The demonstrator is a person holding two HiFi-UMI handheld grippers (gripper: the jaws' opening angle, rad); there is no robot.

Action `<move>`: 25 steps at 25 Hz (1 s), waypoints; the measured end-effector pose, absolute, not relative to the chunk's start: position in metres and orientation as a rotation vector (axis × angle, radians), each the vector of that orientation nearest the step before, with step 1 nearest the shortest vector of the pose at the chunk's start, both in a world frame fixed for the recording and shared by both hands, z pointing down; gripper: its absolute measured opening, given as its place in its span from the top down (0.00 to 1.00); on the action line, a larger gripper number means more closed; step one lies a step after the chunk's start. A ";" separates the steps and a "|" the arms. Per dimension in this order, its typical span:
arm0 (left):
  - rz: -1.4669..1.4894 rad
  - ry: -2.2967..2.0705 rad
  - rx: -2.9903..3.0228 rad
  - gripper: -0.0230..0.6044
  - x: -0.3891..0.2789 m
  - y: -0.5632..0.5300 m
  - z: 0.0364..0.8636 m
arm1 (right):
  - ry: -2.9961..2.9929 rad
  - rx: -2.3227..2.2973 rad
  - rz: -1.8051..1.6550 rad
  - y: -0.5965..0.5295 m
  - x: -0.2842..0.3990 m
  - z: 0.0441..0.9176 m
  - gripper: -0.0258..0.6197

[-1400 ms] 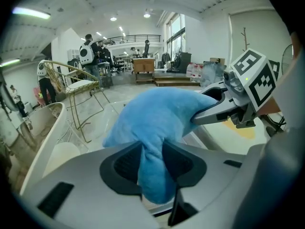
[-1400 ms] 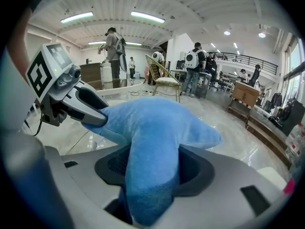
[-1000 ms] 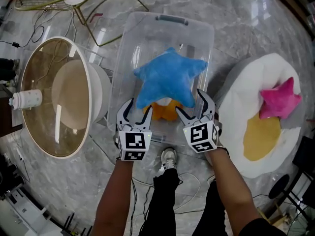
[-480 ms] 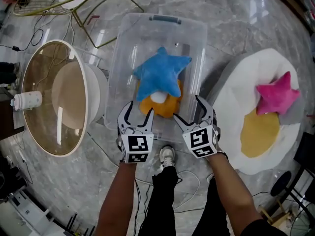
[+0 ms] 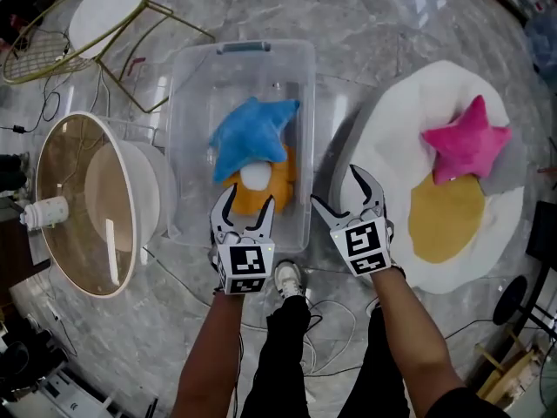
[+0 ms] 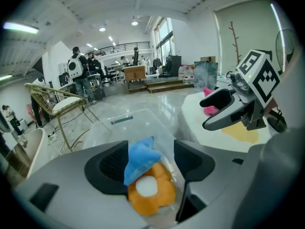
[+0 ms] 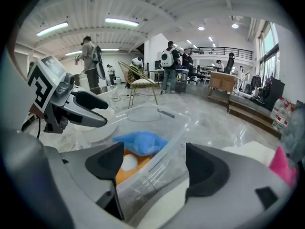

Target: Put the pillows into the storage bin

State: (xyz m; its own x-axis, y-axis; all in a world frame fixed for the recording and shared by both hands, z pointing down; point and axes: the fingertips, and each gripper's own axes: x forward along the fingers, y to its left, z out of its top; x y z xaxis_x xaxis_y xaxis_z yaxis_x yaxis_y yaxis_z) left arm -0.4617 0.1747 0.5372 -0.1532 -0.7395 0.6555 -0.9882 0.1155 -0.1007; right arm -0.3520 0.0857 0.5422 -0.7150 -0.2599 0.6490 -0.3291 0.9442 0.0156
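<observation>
The clear storage bin (image 5: 193, 85) stands on the marble floor. In it, a blue star pillow (image 5: 248, 131) lies on an orange flower pillow (image 5: 274, 181) with a white centre. A pink star pillow (image 5: 464, 142) rests on the white egg-shaped cushion (image 5: 392, 138) to the right. My left gripper (image 5: 248, 197) hovers over the bin's near end; its jaws have just been opening and hold nothing. My right gripper (image 5: 335, 188) is open and empty between the bin and the cushion. The left gripper view (image 6: 150, 163) and right gripper view (image 7: 152, 168) both look at the pillows in the bin.
A round white tub chair (image 5: 161, 190) with a glass top stands left of the bin, and a gold wire chair (image 5: 100, 11) is behind it. Cables and the person's shoe (image 5: 287, 277) lie near the bin's front. People stand far off in the hall.
Both grippers have drawn back from the blue star pillow to the bin's near edge and beyond. The pillow stays in the bin on the orange one. The head view has shifted right.
</observation>
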 end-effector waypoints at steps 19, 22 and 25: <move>0.830 -1.674 1.978 0.49 -0.167 0.000 0.567 | -2.309 0.828 0.253 -0.073 -0.046 0.555 0.31; 0.837 -1.635 2.005 0.49 -0.115 -0.022 0.576 | -2.279 0.863 0.256 -0.094 0.008 0.565 0.31; 0.849 -1.598 2.037 0.49 -0.067 -0.043 0.583 | -2.257 0.897 0.263 -0.113 0.058 0.568 0.31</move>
